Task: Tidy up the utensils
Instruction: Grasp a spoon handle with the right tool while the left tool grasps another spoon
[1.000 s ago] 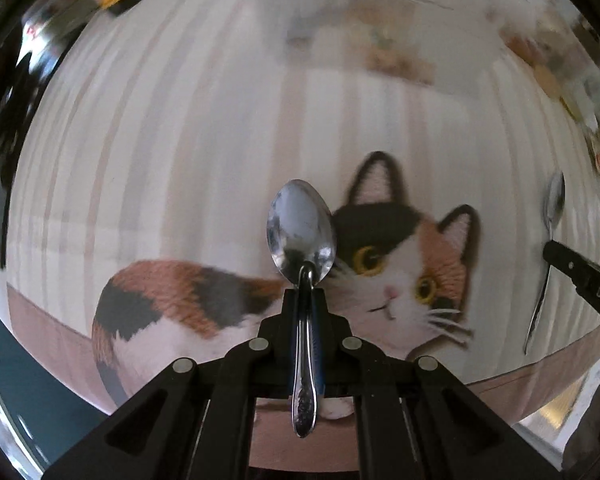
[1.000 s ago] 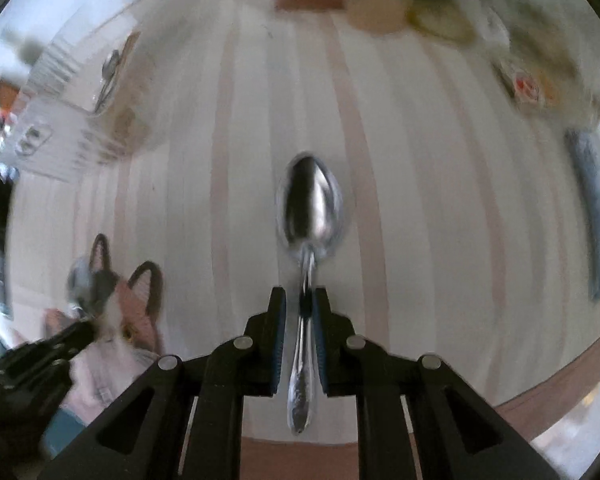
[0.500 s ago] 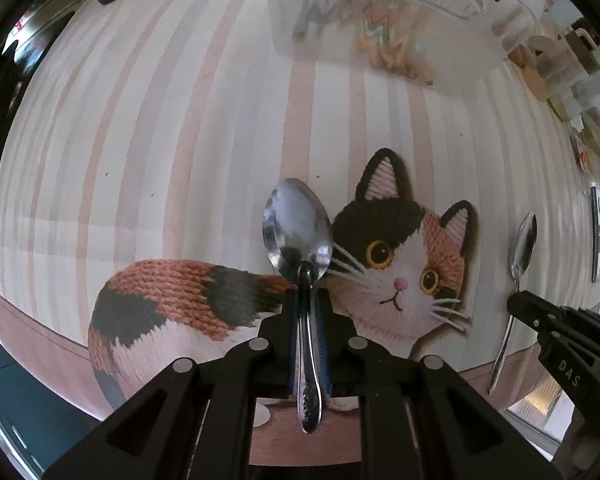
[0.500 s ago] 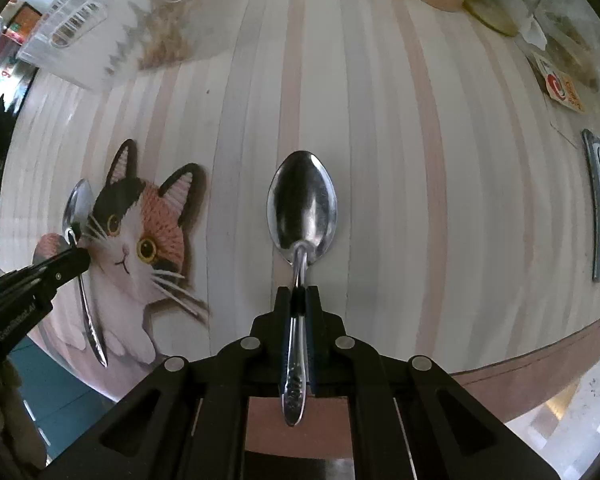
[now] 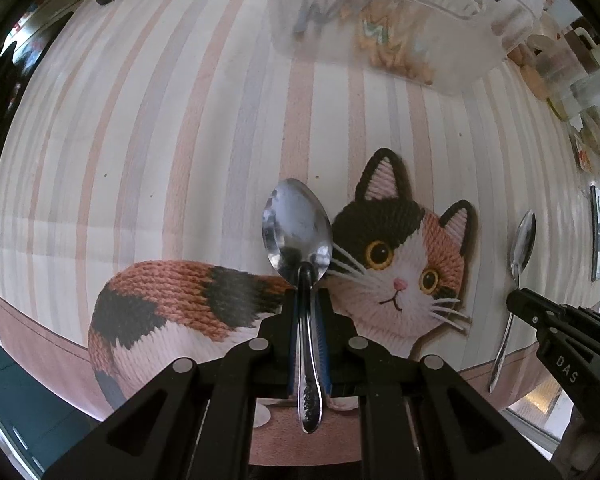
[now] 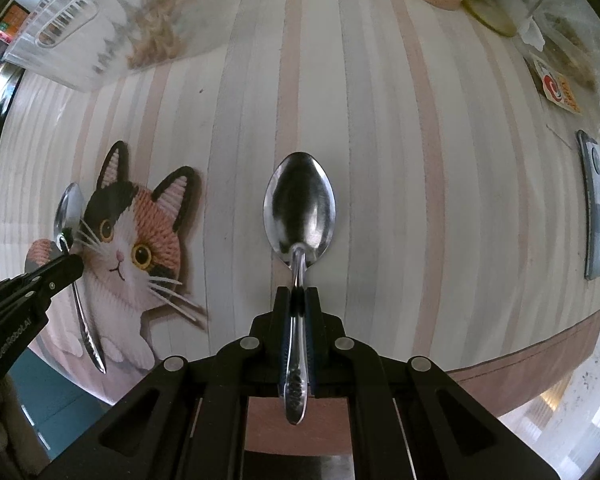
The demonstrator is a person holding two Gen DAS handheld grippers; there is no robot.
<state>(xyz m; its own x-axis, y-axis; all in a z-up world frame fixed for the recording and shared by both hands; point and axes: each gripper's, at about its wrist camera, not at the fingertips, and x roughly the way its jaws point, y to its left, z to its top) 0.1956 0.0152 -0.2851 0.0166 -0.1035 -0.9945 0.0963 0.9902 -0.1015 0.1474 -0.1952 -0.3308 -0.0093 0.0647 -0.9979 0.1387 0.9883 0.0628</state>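
Inside clear bin (image 5: 452, 60), blurred utensils (image 5: 384, 46)

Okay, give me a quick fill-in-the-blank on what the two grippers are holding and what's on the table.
1. The left gripper is clamped on a ____.
2. The right gripper grips its spoon by the ____.
3. The tablecloth shows a picture of a ____.
4. The clear plastic bin stands at the table's ____ side, beyond both grippers.

Missing words: spoon; handle; cat; far
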